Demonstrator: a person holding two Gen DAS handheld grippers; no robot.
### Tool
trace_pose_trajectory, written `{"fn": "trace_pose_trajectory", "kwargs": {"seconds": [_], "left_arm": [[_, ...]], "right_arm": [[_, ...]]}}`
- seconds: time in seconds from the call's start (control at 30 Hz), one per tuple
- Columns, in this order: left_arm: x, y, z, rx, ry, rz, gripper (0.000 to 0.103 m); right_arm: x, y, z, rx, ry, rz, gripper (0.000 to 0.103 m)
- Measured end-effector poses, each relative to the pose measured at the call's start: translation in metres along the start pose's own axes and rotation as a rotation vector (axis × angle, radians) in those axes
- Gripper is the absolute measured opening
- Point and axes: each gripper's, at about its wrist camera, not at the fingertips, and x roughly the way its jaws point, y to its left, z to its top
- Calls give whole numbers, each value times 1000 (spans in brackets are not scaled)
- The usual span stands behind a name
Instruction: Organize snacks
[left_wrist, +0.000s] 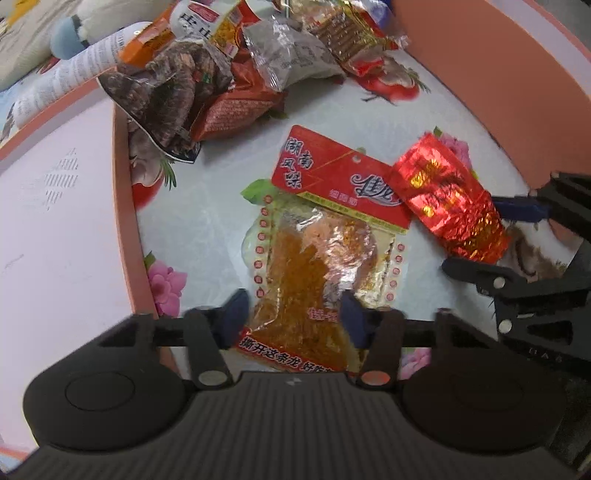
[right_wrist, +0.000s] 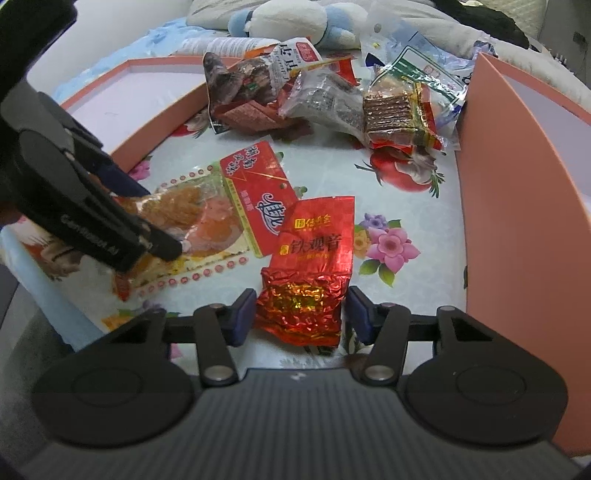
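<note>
Packets are lying scattered over a glossy flower-printed tablecloth (right_wrist: 424, 302); a clear snack packet with a red header card and orange strips inside (left_wrist: 317, 243) is lying flat at the centre, its header carrying the white characters 湖南风味; a crinkled red foil tea pouch (right_wrist: 306, 280) is lying just beside it, touching the header's edge, printed in gold with 铁观音. The left gripper (left_wrist: 291, 319) is reaching down over the clear packet's lower end, its blue pads (left_wrist: 234, 317) sitting either side of the packet and touching its edges, though I cannot tell whether they are pressing; the right gripper (right_wrist: 301, 315) is straddling the foil pouch's crumpled end, a sliver of cloth showing between pads and foil, so the jaws are standing apart and gripping nothing. Further back a heap of mixed wrappers (right_wrist: 325, 99) is piling up, one white packet in it showing 牛肉-like print too small to read surely; salmon-pink shallow cardboard box halves (right_wrist: 517, 184) are flanking the cloth left and right; a pale blue and white plush toy (right_wrist: 291, 18) is resting beyond them.
</note>
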Motion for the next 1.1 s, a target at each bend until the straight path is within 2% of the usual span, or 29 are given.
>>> {"fn": "trace_pose_trajectory", "kwargs": {"seconds": [0.13, 0.23, 0.33, 0.53, 0.63, 0.83, 1.1], "left_arm": [[-8, -6, -1, -61, -39, 2, 33], [-15, -6, -6, -157, -63, -24, 26], [-29, -4, -15, -236, -109, -10, 25], [-68, -4, -30, -419, -215, -31, 24], [-87, -11, -38, -482, -243, -21, 24], [-127, -39, -53, -522, -319, -29, 24], [-172, -77, -67, -570, -419, -86, 24]], "right_arm": [[-11, -4, 1, 25, -19, 4, 55], [-23, -8, 2, 45, -44, 3, 55], [-38, -12, 2, 66, -77, 6, 55], [-75, -16, 1, 112, -143, 16, 55], [-100, -18, -1, 141, -189, 28, 55], [-150, -23, -9, 170, -285, 21, 55], [-197, -40, -25, 226, -370, -31, 55]]}}
